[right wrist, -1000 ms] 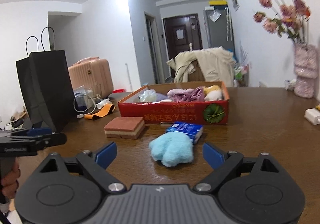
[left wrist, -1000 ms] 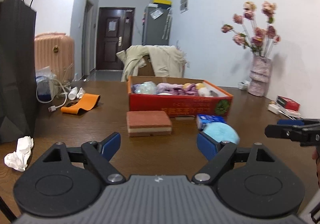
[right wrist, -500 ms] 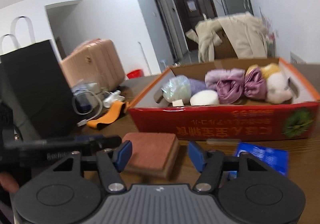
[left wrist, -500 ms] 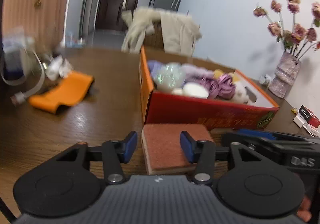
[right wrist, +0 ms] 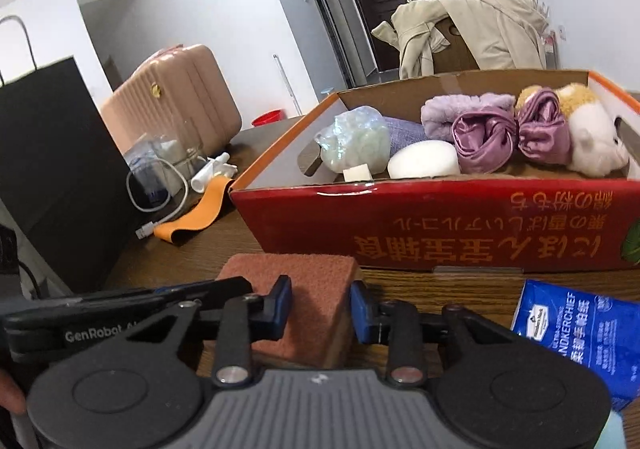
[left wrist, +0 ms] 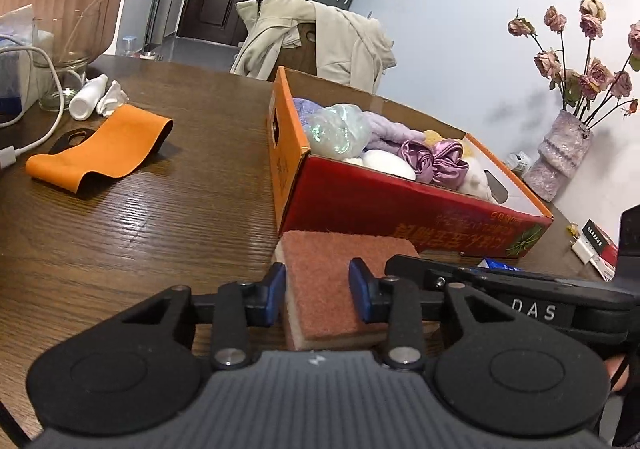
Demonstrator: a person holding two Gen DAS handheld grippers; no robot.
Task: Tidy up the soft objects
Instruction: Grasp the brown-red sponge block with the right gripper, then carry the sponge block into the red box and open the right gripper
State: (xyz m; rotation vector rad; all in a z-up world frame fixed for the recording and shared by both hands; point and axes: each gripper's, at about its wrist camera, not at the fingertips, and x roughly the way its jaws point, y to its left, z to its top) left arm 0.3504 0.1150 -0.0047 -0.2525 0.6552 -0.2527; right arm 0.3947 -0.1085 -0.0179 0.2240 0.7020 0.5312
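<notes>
Both grippers have converged on the same thing: the rust-red scouring sponge (left wrist: 340, 281) lying on the wooden counter (left wrist: 168, 217), just in front of the red cardboard box (left wrist: 400, 209). The left gripper (left wrist: 318, 291) straddles the sponge's near left end and the right gripper (right wrist: 320, 307) straddles its near right end. Each pair of jaws has just been closing, with the sponge between them. In both wrist views the blue pads sit right against the sponge's sides, so I read each as pinching it, though the foam shows little visible squeeze — the grip looks light and only just made. The sponge rests flat on the counter, not lifted. As for progress, the box already holds a fair load of soft things: an iridescent pouf (right wrist: 356, 145), a white foam pad (right wrist: 424, 165), purple satin scrunchies (right wrist: 512, 137), a lilac fluffy piece (right wrist: 464, 109) and a plush toy (right wrist: 592, 141). What appears left, by my judgement, is this sponge, perhaps the blue tissue pack (right wrist: 580, 333) lying on the counter to the right, and possibly a pale blue soft thing of which only a corner shows at the bottom right edge of the right wrist view. The orange strap (left wrist: 100, 149) farther left may or may not belong to the job — I cannot tell. So most of the sorting looks done.
</notes>
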